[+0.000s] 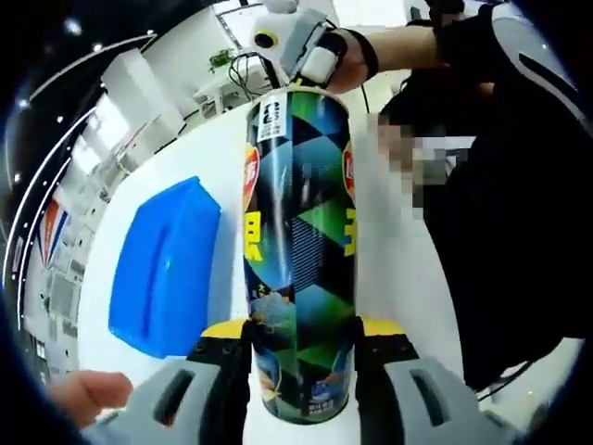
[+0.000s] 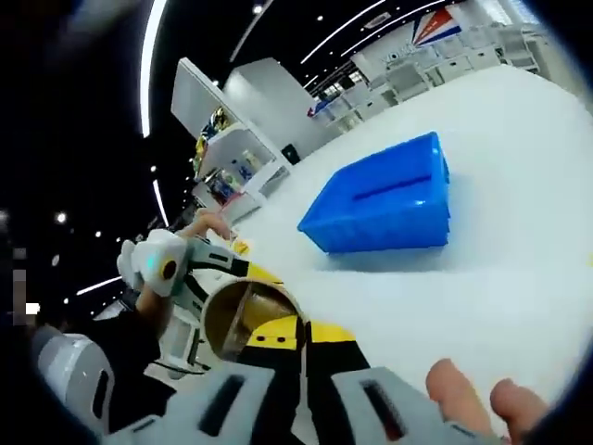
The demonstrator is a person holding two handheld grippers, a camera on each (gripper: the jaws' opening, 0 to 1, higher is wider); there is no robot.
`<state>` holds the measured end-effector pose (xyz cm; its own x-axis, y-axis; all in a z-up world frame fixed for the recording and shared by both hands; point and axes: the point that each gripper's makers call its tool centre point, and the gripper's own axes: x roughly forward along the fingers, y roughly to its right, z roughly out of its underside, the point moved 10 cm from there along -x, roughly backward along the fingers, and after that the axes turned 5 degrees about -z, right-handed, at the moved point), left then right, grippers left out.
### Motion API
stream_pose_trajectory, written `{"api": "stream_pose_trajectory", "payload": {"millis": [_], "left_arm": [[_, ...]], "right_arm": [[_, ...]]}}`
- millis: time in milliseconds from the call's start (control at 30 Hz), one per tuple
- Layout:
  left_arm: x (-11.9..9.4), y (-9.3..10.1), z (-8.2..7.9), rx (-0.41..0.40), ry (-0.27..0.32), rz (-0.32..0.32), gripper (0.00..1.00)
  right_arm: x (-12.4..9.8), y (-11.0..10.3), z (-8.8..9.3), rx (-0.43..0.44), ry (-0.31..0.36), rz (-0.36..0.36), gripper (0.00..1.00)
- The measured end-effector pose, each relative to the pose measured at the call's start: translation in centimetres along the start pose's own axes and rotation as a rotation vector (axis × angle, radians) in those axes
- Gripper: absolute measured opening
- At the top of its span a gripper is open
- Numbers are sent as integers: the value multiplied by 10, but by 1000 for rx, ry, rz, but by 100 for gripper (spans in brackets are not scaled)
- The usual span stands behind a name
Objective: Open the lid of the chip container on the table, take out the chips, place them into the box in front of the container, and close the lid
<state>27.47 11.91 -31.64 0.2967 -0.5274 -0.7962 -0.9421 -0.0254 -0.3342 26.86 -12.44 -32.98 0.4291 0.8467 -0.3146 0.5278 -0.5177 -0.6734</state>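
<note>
The left gripper (image 1: 301,348) is pinching the chip container (image 1: 298,250) low on its body between yellow-tipped jaws, and the right gripper (image 2: 289,345), at the can's open mouth, is sitting with its jaws pressed together. The can is standing upright on the white table (image 2: 519,232), long axis vertical, mouth pointing up. The blue box (image 2: 384,199) is lying just beside it, with white shelving (image 2: 232,158) running behind under ceiling strip lights.

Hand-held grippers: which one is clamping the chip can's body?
The left hand-held gripper: its yellow-tipped jaws flank the chip can low down, while the right hand-held gripper is at its top rim.
</note>
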Motion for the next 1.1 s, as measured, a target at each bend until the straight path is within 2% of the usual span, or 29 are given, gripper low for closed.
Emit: {"api": "stream_pose_trajectory", "payload": {"millis": [167,300,433,533,600,667,1100], "left_arm": [[6,2,-2,34,-71,-3,43],[11,4,-4,66,-119,-25,44],[19,5,-6,71,-130,-35,44],[26,7,-8,75,-144,-50,44],[29,9,-10,81,-148,-62,44],[32,12,-11,93,-158,-73,44],[33,15,-10,105,-214,-140,45]], "right_arm": [[8,20,15,31,14,-22,0],[15,34,21,-13,1,-30,0],[20,47,23,-42,-9,-7,1],[24,57,26,-93,-48,51,1],[26,60,28,-147,-70,92,1],[28,61,29,-149,-92,108,1],[28,70,23,-133,-61,76,2]]}}
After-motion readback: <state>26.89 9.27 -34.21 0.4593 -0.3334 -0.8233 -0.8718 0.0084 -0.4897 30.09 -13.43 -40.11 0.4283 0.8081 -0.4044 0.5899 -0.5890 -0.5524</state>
